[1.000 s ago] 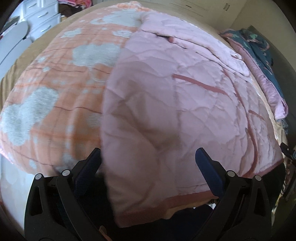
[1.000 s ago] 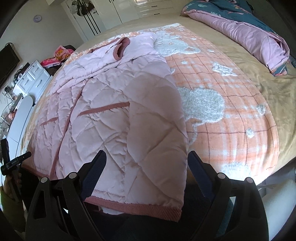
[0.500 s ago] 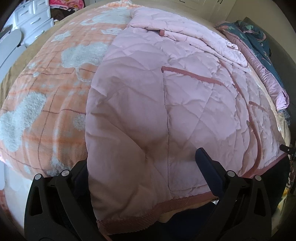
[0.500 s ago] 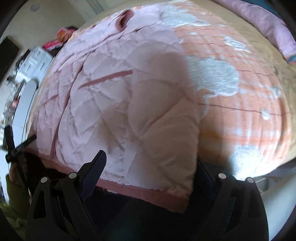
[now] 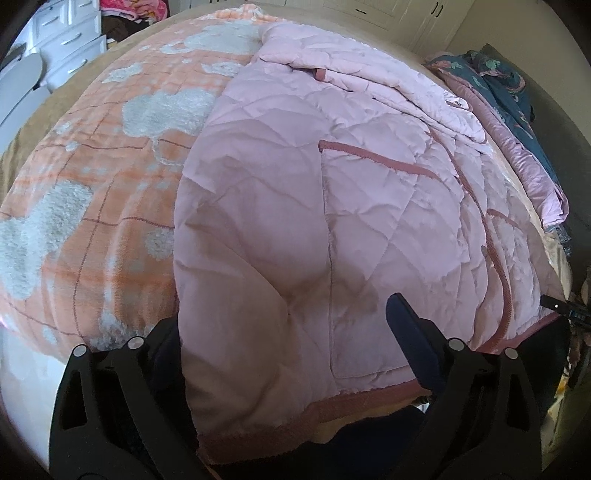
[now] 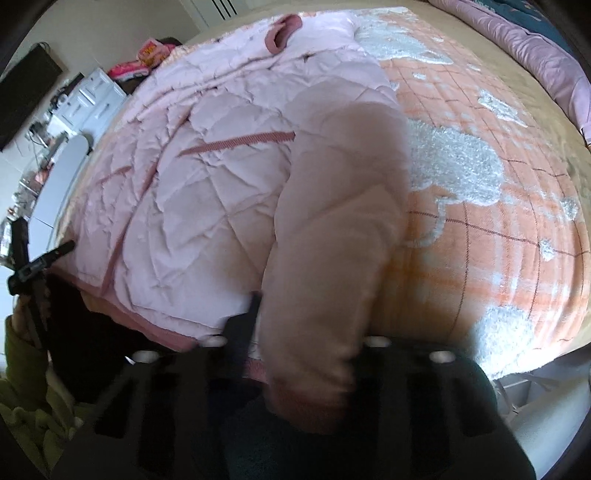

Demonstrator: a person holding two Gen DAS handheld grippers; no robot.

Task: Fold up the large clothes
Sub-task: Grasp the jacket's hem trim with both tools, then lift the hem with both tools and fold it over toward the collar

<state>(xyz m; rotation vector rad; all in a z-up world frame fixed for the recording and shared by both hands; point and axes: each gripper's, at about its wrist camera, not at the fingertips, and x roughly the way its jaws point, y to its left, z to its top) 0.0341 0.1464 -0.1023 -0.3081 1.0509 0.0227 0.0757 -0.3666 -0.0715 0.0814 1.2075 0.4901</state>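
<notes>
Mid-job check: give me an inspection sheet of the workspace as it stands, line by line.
Surface: bed with an orange checked blanket spread on it.
Job's things: pink quilted jacket lying on the blanket, hem at the near edge, one side bunched up.
Clutter: purple and dark floral bedding heaped at the bed's far side.
Grippers: left gripper open astride the hem; right gripper has just been closing, jaws pinching the bunched jacket side.
Cables: nothing seen.
Surroundings: white drawers, wardrobe doors, dark screen on the wall.

Pale pink quilted jacket point(image 5: 332, 206) with darker trim on orange-checked, white-patched blanket point(image 5: 92, 206).
</notes>
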